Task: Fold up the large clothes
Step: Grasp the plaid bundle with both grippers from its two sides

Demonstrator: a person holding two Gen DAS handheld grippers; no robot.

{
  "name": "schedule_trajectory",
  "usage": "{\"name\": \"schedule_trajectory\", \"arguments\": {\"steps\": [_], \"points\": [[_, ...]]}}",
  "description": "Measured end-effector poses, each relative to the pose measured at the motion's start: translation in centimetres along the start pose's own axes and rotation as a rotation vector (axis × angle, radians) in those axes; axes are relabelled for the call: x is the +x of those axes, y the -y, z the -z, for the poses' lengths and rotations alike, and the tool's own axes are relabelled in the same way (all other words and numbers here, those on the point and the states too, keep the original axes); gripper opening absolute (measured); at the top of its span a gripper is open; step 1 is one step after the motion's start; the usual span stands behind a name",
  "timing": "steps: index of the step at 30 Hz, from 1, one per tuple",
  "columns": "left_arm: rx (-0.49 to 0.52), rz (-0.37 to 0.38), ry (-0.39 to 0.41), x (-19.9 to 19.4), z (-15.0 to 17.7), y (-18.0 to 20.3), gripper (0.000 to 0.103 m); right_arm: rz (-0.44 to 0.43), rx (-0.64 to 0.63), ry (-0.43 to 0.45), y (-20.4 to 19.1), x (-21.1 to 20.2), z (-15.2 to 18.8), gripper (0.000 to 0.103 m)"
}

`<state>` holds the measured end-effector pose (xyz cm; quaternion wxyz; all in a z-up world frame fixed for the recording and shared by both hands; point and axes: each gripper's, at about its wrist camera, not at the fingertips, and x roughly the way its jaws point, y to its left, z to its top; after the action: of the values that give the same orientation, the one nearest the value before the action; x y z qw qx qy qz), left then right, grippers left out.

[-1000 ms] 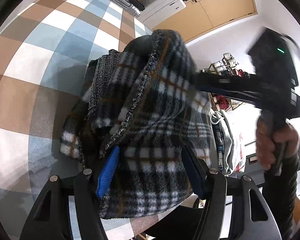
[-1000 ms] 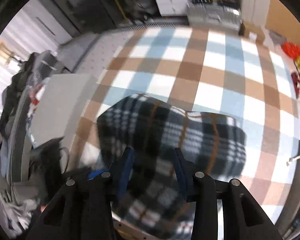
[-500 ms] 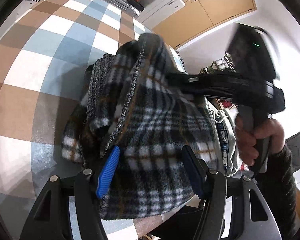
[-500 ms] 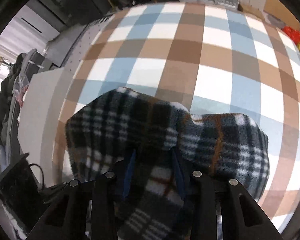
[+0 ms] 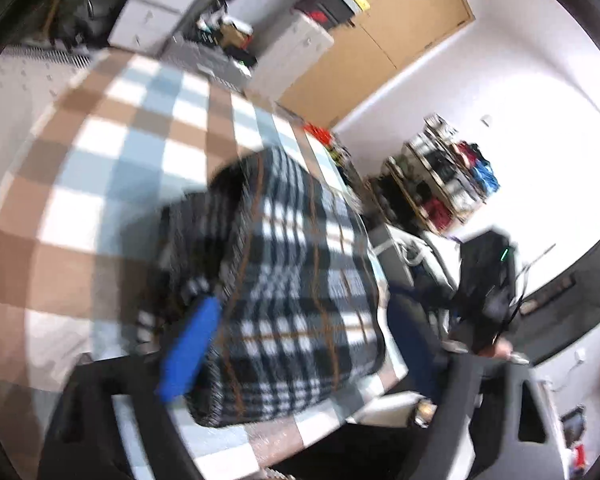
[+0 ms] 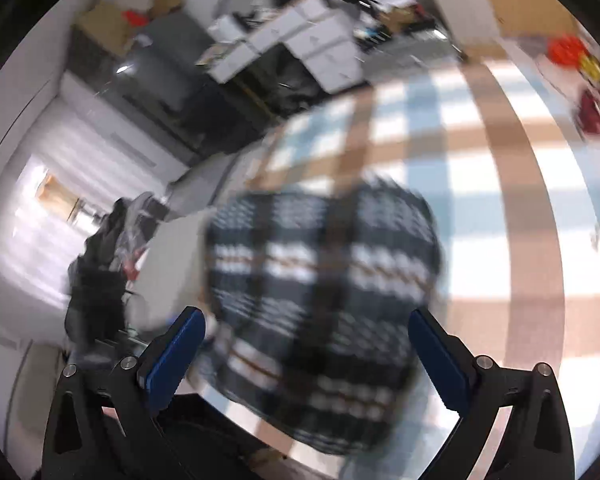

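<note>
Tongs, both sets: released. Right tongs (image 6: 306, 354) stand wide apart in the right wrist view, blue pads clear on either side, no cloth between them. Left tongs (image 5: 296, 356) also spread; the near blue pad (image 5: 188, 354) lies just beside the garment's edge, the far pad is blurred. Cannot tell whether any cloth touches the near pad, but nothing looks pinched.

Garment (image 5: 296, 300): dark plaid fleece with white and orange lines, lying as a compact, thick bundle on the checked cloth (image 5: 100, 184) that covers the worktop. It sits near the worktop's front edge, right in front of both tongs. Layers show at its left side in the left wrist view, a darker knit-looking trim or lining (image 5: 196, 240) peeking from under the top layer. From the right wrist view the garment (image 6: 324, 292) reads as one rounded block, no sleeve or hem trailing out.

Both frames blurred by motion; fine detail of edges not readable.

Judgement on progress: folding looks essentially done. The piece is reduced to a small stack and neither tool holds it. What may be left: squaring the left edge, where the layers look uneven, pressing the stack flat, or moving it aside to a pile. Other clothes (image 5: 420, 256) lie beyond the worktop's right edge, so a further garment could follow.
</note>
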<state>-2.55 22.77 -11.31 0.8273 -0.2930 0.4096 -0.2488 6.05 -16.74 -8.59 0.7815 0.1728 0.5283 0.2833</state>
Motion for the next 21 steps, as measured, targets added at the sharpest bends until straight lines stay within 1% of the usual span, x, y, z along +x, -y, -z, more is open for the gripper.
{"name": "schedule_trajectory", "arguments": {"steps": [1,2,3,4,5,6,7,9,11,13,14,15,16,17,21], "points": [[0.012,-0.026,-0.002,0.1,-0.3,0.1,0.088,0.011,0.026,-0.001,1.0,0.6,0.6,0.103],[0.037,-0.080,-0.021,0.7,-0.8,0.3,0.088,0.023,0.045,0.008,1.7,1.1,0.9,0.103],[0.061,-0.131,-0.042,1.5,-1.1,0.3,0.088,0.031,0.074,0.031,2.5,1.3,1.3,0.103],[0.081,-0.166,-0.083,2.6,-1.4,0.1,0.088,0.013,0.101,0.058,3.0,1.5,1.7,0.103],[0.088,-0.181,-0.120,3.6,-1.4,-0.3,0.088,-0.013,0.117,0.066,3.3,1.4,2.0,0.103],[0.077,-0.190,-0.193,5.4,-1.7,-1.2,0.088,-0.041,0.134,0.066,3.7,1.6,2.2,0.103],[0.049,-0.192,-0.246,6.3,-1.9,-2.6,0.088,-0.060,0.149,0.067,3.9,1.8,2.2,0.103],[-0.022,-0.202,-0.316,7.7,-2.0,-4.7,0.088,-0.100,0.163,0.059,4.3,2.5,2.3,0.103],[-0.075,-0.156,-0.357,8.7,-2.0,-6.2,0.088,-0.105,0.169,0.050,4.7,3.2,2.2,0.103],[-0.107,-0.115,-0.362,8.9,-2.0,-7.0,0.088,-0.098,0.192,0.031,5.2,3.9,2.3,0.103],[-0.118,-0.098,-0.368,8.9,-2.1,-7.2,0.088,-0.120,0.226,0.024,5.5,4.2,2.4,0.103],[-0.138,-0.057,-0.389,9.1,-2.2,-7.7,0.088,-0.148,0.240,0.025,5.5,4.3,2.5,0.103],[-0.153,-0.026,-0.408,9.3,-2.1,-8.0,0.088,-0.156,0.235,0.019,5.4,4.4,2.5,0.103],[-0.170,-0.003,-0.424,9.3,-2.2,-8.3,0.088,-0.141,0.215,0.012,5.3,4.6,2.3,0.103],[-0.207,0.052,-0.470,9.4,-2.4,-9.1,0.088,-0.160,0.189,0.012,5.3,5.0,1.8,0.103]]}}
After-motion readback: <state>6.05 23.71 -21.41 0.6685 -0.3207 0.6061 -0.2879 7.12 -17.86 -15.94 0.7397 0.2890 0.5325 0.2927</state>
